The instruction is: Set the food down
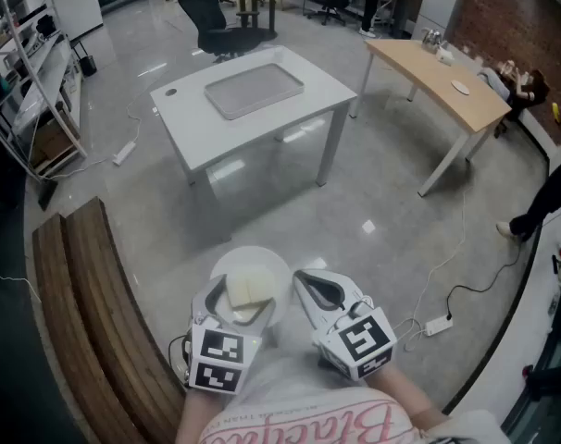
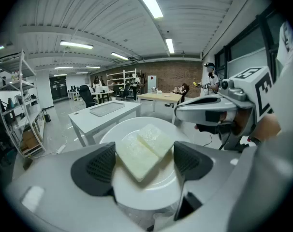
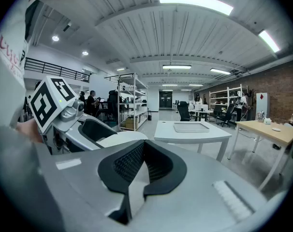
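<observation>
A round white plate (image 1: pixel 265 263) carries two pale, creamy slabs of food (image 1: pixel 248 289) that lie side by side. My left gripper (image 1: pixel 243 305) is closed on the plate, one dark pad at each side of it, jaws wide. In the left gripper view the food (image 2: pixel 146 149) lies on the plate (image 2: pixel 137 125) between the pads. My right gripper (image 1: pixel 310 283) hovers just right of the plate, shut and empty; its pads (image 3: pixel 129 163) meet. Both grippers are held over the floor, close to my body.
Ahead stands a white table (image 1: pixel 308 77) with a grey tray (image 1: pixel 254 89) on it. A wooden table (image 1: pixel 442 72) is at the right and a curved wooden bench (image 1: pixel 86 322) at the left. A power strip (image 1: pixel 438 325) and cables lie on the floor. Shelving (image 1: pixel 31 72) stands at the far left.
</observation>
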A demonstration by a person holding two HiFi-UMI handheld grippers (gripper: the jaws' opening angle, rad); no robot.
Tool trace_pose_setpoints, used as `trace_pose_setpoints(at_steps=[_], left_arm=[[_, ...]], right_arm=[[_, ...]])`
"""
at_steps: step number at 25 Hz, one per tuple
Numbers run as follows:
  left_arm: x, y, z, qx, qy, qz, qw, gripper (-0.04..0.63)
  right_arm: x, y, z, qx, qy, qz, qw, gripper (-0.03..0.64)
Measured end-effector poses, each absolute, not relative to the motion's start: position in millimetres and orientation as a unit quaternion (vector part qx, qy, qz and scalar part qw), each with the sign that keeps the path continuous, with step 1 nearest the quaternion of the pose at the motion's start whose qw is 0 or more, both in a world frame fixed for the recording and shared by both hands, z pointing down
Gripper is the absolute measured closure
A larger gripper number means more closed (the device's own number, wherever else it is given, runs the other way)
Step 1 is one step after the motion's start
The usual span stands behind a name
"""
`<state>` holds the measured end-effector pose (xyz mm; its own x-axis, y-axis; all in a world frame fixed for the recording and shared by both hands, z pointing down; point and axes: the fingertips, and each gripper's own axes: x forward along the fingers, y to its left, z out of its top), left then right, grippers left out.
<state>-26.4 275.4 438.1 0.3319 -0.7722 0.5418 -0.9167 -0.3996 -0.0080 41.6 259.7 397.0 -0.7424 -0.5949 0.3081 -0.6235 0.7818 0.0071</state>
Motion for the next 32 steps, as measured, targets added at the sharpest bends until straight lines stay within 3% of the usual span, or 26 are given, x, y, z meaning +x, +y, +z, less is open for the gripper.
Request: trace_pose_setpoints(at_steps=[32], left_arm=[[-51,111,427,0.797,-0.514,0.277,0.155,0.219]], right_arm=[[14,90,397,0.314,-0.935,0.109,0.127,0.615]])
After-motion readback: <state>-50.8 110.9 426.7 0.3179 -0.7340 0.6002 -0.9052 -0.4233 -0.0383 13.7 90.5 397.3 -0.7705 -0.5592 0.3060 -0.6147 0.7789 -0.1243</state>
